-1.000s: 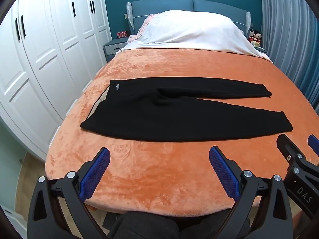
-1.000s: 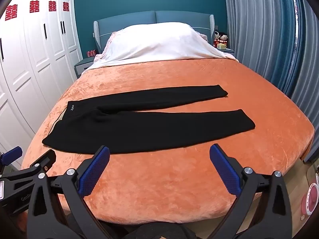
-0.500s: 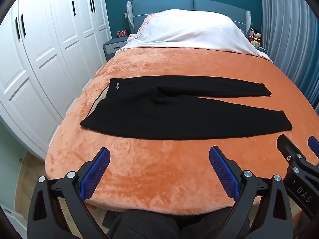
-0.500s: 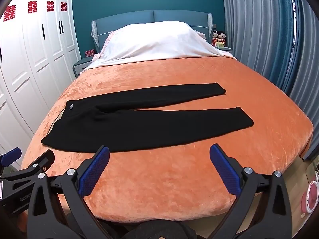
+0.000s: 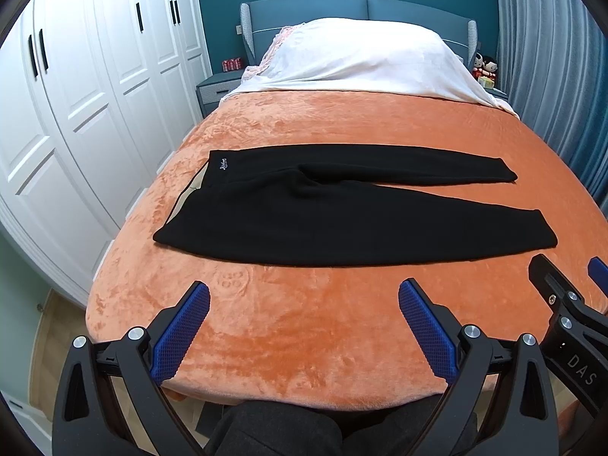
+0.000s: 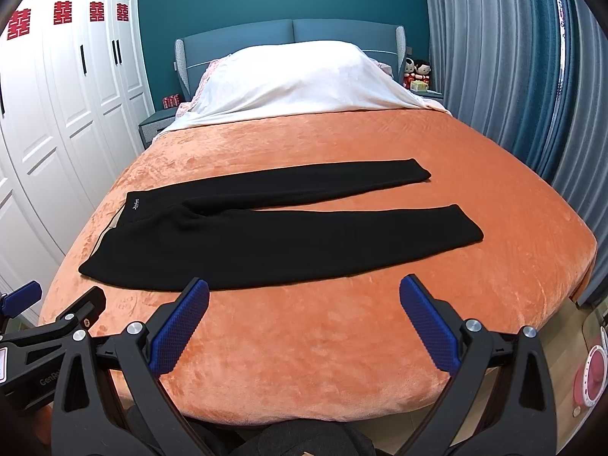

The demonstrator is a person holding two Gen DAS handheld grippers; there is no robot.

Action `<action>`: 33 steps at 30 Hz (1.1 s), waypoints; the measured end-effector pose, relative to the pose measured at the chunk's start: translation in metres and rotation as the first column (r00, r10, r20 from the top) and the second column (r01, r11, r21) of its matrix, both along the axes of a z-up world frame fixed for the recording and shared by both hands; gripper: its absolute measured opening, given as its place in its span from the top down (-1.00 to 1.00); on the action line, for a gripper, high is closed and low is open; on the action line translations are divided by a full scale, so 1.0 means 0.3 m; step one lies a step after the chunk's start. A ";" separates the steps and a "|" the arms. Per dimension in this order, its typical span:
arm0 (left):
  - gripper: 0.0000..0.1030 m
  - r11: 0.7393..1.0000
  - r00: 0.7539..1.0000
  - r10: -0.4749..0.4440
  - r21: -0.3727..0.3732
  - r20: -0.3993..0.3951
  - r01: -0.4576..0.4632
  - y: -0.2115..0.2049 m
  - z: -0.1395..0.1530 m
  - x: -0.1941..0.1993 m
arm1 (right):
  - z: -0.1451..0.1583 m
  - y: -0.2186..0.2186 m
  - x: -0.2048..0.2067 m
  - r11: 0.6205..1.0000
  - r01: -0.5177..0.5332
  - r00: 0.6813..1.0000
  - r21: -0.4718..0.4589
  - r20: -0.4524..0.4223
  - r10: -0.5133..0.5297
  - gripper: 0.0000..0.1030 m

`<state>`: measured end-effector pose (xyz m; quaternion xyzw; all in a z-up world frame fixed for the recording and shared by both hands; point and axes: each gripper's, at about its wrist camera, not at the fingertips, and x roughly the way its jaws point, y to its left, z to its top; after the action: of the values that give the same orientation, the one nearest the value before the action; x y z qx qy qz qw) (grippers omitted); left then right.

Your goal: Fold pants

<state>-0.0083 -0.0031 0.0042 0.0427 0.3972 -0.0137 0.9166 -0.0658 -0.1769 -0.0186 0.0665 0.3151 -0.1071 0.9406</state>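
Observation:
Black pants (image 5: 342, 212) lie flat and spread out on the orange bedspread (image 5: 304, 326), waistband at the left, both legs running to the right. They also show in the right wrist view (image 6: 273, 235). My left gripper (image 5: 304, 304) is open and empty, held above the bed's near edge, short of the pants. My right gripper (image 6: 304, 300) is open and empty too, just in front of the pants' near edge. The right gripper's tip (image 5: 558, 288) shows at the lower right of the left wrist view.
A white cover (image 5: 364, 57) drapes the pillows at the blue headboard (image 6: 292, 32). White wardrobes (image 5: 76, 114) line the left side. Blue curtains (image 6: 513, 76) hang on the right. Nightstands stand on both sides of the headboard.
Both grippers have tilted or risen slightly, so the pants sit a little lower in the views. The pants have not moved.

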 end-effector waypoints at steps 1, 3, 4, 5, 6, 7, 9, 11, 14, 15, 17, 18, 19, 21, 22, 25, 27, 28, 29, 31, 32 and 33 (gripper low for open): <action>-0.90 1.000 1.000 -0.003 -0.003 -0.001 0.003 0.000 -0.001 0.000 | 0.001 0.000 0.000 1.000 -0.001 1.000 -0.001 0.001 0.001 -0.91; -0.90 1.000 1.000 -0.002 0.000 -0.002 0.002 0.001 -0.002 -0.001 | 0.000 -0.002 -0.001 1.000 -0.002 1.000 0.002 0.001 0.002 -0.91; -0.90 1.000 1.000 -0.003 0.000 -0.002 0.003 0.001 -0.001 -0.002 | 0.000 -0.003 -0.001 1.000 -0.002 1.000 0.001 0.001 0.002 -0.91; -0.90 1.000 1.000 -0.004 0.002 -0.004 0.004 0.001 -0.010 0.004 | 0.000 -0.003 -0.001 1.000 -0.001 1.000 0.001 0.001 0.001 -0.91; -0.90 1.000 1.000 -0.006 0.003 -0.005 0.006 0.000 -0.010 0.004 | -0.001 -0.004 -0.002 1.000 -0.003 1.000 0.003 0.002 0.003 -0.91; -0.90 1.000 1.000 -0.007 0.003 -0.004 0.007 0.001 -0.010 0.005 | 0.000 -0.004 -0.001 1.000 -0.004 1.000 0.003 0.001 0.004 -0.91; -0.90 1.000 1.000 -0.008 0.001 -0.005 0.008 0.002 -0.009 0.005 | -0.002 -0.008 0.000 1.000 -0.005 1.000 0.004 0.001 0.005 -0.91; -0.90 1.000 1.000 -0.005 0.005 -0.005 0.005 0.000 -0.009 0.005 | -0.002 -0.006 -0.001 1.000 -0.004 1.000 0.004 0.002 0.004 -0.91; -0.90 1.000 1.000 -0.007 0.004 -0.005 0.007 0.001 -0.008 0.006 | -0.002 -0.002 0.000 1.000 -0.006 1.000 -0.001 0.002 0.006 -0.91; -0.90 1.000 1.000 -0.007 0.005 -0.004 0.007 0.002 -0.009 0.007 | -0.002 -0.004 0.001 1.000 -0.008 1.000 0.000 0.003 0.008 -0.91; -0.90 1.000 1.000 -0.006 0.006 -0.005 0.006 0.003 -0.009 0.009 | -0.004 0.001 -0.001 1.000 -0.006 1.000 -0.001 0.003 0.006 -0.91; -0.90 1.000 1.000 -0.007 0.004 -0.005 0.007 0.004 -0.009 0.006 | -0.003 0.001 -0.001 1.000 -0.008 1.000 0.000 0.002 0.008 -0.91; -0.90 1.000 1.000 -0.008 0.003 -0.005 0.008 0.006 -0.009 0.006 | -0.004 -0.001 -0.001 1.000 -0.010 1.000 0.000 0.003 0.010 -0.91; -0.90 1.000 1.000 -0.008 0.003 -0.005 0.008 0.006 -0.009 0.006 | -0.005 0.002 -0.002 1.000 -0.009 1.000 -0.001 0.003 0.009 -0.91; -0.90 1.000 1.000 -0.007 0.004 -0.006 0.007 0.006 -0.009 0.007 | -0.005 0.002 -0.003 1.000 -0.011 1.000 0.001 0.003 0.011 -0.91; -0.90 1.000 1.000 -0.005 0.006 -0.005 0.005 0.007 -0.009 0.005 | -0.005 0.004 -0.003 1.000 -0.010 1.000 0.000 0.004 0.010 -0.91; -0.90 1.000 1.000 -0.008 0.003 -0.006 0.008 0.007 -0.009 0.005 | -0.006 0.003 -0.004 1.000 -0.009 1.000 -0.001 0.004 0.009 -0.91; -0.90 1.000 1.000 -0.007 0.003 -0.006 0.007 0.008 -0.010 0.004 | -0.005 0.003 -0.003 1.000 -0.011 1.000 0.000 0.003 0.011 -0.91; -0.90 1.000 1.000 -0.009 0.004 -0.006 0.009 0.008 -0.010 0.003 | -0.005 0.003 -0.003 1.000 -0.010 1.000 0.000 0.004 0.010 -0.91; -0.90 1.000 1.000 -0.008 0.006 -0.005 0.008 0.009 -0.009 0.004 | -0.006 0.004 -0.002 1.000 -0.011 1.000 0.000 0.004 0.011 -0.91; -0.90 1.000 1.000 -0.010 0.006 -0.005 0.010 0.011 -0.009 0.004 | -0.005 0.008 -0.007 1.000 -0.009 1.000 -0.002 0.005 0.009 -0.91; -0.90 1.000 1.000 -0.011 0.006 -0.004 0.011 0.014 -0.011 0.002 | -0.004 0.008 -0.007 1.000 -0.010 1.000 0.000 0.004 0.010 -0.91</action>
<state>-0.0078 0.0009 0.0010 0.0476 0.3989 -0.0176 0.9156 -0.0678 -0.1746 -0.0199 0.0653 0.3136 -0.1021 0.9418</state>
